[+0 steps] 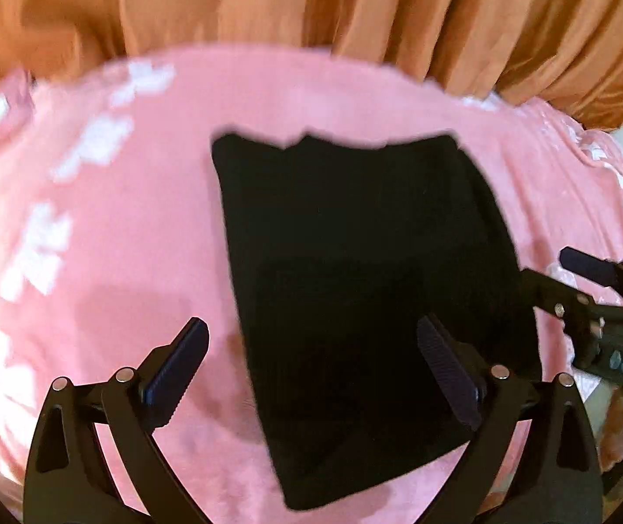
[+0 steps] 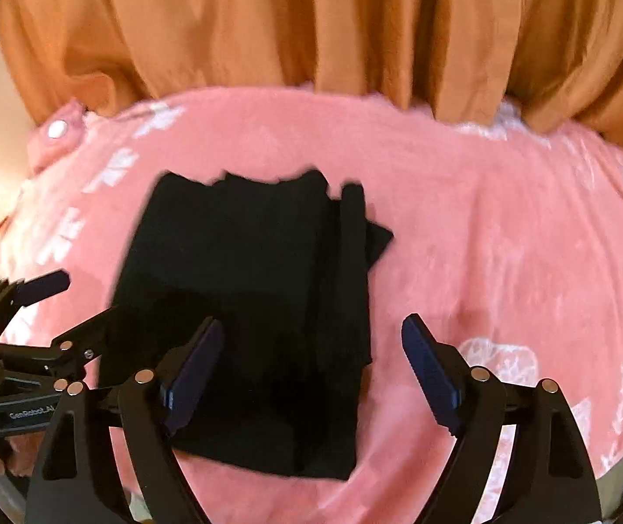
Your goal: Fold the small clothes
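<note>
A black garment [image 1: 355,262] lies folded in a long rectangle on the pink blanket [image 1: 136,218]; it also shows in the right wrist view [image 2: 246,297], with a narrow folded strip along its right side. My left gripper [image 1: 311,371] is open and empty, hovering over the garment's near left edge. My right gripper [image 2: 311,371] is open and empty over the garment's near right part. Each gripper shows in the other's view: the right gripper [image 1: 552,270] is at the garment's right edge, and the left gripper [image 2: 75,301] is at its left edge.
The pink blanket [image 2: 508,240] with white flower prints covers the surface. Orange curtains [image 1: 311,8] hang behind it, also in the right wrist view [image 2: 311,22]. A pink pillow [image 2: 56,131] lies at the far left.
</note>
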A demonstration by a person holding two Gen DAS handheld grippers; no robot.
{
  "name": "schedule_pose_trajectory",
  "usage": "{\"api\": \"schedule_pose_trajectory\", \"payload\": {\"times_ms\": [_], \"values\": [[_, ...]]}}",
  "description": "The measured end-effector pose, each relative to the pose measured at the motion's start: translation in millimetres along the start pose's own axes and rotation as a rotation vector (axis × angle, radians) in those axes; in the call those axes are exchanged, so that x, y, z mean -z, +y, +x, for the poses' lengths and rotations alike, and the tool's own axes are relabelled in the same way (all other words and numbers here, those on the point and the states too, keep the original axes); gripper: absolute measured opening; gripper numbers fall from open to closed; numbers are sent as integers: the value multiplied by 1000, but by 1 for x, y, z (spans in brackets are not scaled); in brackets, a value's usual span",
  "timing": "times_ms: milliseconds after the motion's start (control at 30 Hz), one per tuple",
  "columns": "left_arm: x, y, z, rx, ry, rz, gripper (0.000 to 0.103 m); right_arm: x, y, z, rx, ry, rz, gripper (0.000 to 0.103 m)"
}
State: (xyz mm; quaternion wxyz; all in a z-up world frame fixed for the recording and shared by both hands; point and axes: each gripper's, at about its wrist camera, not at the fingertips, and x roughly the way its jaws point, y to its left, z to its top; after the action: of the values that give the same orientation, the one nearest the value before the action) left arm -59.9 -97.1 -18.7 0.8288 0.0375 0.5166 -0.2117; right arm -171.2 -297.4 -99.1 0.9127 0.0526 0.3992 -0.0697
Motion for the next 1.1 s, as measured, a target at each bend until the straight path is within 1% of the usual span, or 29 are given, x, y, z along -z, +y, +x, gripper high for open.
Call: {"api": "schedule_pose_trajectory", "payload": {"times_ms": [67, 100, 167, 267, 367, 400, 433, 467, 500, 533, 567, 600, 633, 667, 700, 733, 833, 867, 900, 933, 967, 1000, 1033, 1067, 1100], "values": [[-2, 7, 14, 40, 51, -45, 94, 3, -12, 8, -10, 47, 49, 81], [-4, 11, 21, 57, 67, -70, 94, -2, -17, 20, -32, 66, 82, 81], [-6, 17, 28, 77, 71, -102, 94, -6, -25, 23, -90, 74, 103, 81], [-7, 22, 36, 104, 70, -119, 97, -11, -28, 46, -107, 130, 136, 82], [-9, 24, 39, 124, 51, -106, 97, -11, -28, 65, -170, 198, 208, 82], [-10, 23, 39, 127, 53, -89, 97, -10, -27, 69, -184, 210, 228, 85], [-11, 22, 40, 130, 53, -70, 97, -10, -23, 68, -171, 205, 221, 83], [-13, 20, 39, 127, 50, -46, 91, -12, -21, 68, -164, 204, 203, 80], [-14, 19, 38, 134, 46, -30, 85, -14, -17, 66, -167, 198, 179, 65], [-16, 19, 36, 144, 45, -18, 74, -14, -13, 63, -192, 191, 170, 52], [-19, 19, 33, 152, 45, -19, 61, -15, -13, 61, -196, 184, 175, 47], [-22, 21, 28, 161, 43, -21, 53, -16, -11, 59, -182, 176, 175, 35], [-26, 24, 24, 166, 40, -26, 33, -17, -10, 55, -176, 164, 170, 23], [-31, 28, 19, 187, 38, -33, 27, -19, -9, 50, -182, 150, 176, 22], [-39, 34, 9, 222, 32, -42, 25, -21, -9, 44, -201, 132, 187, 19], [-47, 42, -3, 247, 14, -61, 24, -26, -7, 34, -252, 101, 205, 18], [-70, 55, -48, 246, -96, -33, 24, -43, 12, -9, -384, -40, 196, 17], [-77, 60, -65, 238, -144, -16, 24, -47, 18, -19, -411, -79, 188, 17], [-86, 68, -84, 215, -201, -5, 25, -53, 26, -32, -440, -132, 171, 17], [-93, 77, -94, 182, -232, -1, 31, -60, 35, -45, -462, -192, 152, 17], [-97, 82, -95, 153, -241, 5, 40, -66, 39, -51, -474, -226, 150, 17], [-104, 92, -86, 94, -236, 32, 50, -72, 41, -51, -477, -250, 159, 19], [-106, 98, -76, 58, -229, 45, 67, -77, 41, -42, -460, -245, 170, 23], [-105, 106, -61, 4, -224, 49, 66, -81, 40, -25, -411, -216, 176, 26], [-101, 119, -39, -76, -200, 28, 65, -82, 36, -5, -324, -183, 187, 30]]}}
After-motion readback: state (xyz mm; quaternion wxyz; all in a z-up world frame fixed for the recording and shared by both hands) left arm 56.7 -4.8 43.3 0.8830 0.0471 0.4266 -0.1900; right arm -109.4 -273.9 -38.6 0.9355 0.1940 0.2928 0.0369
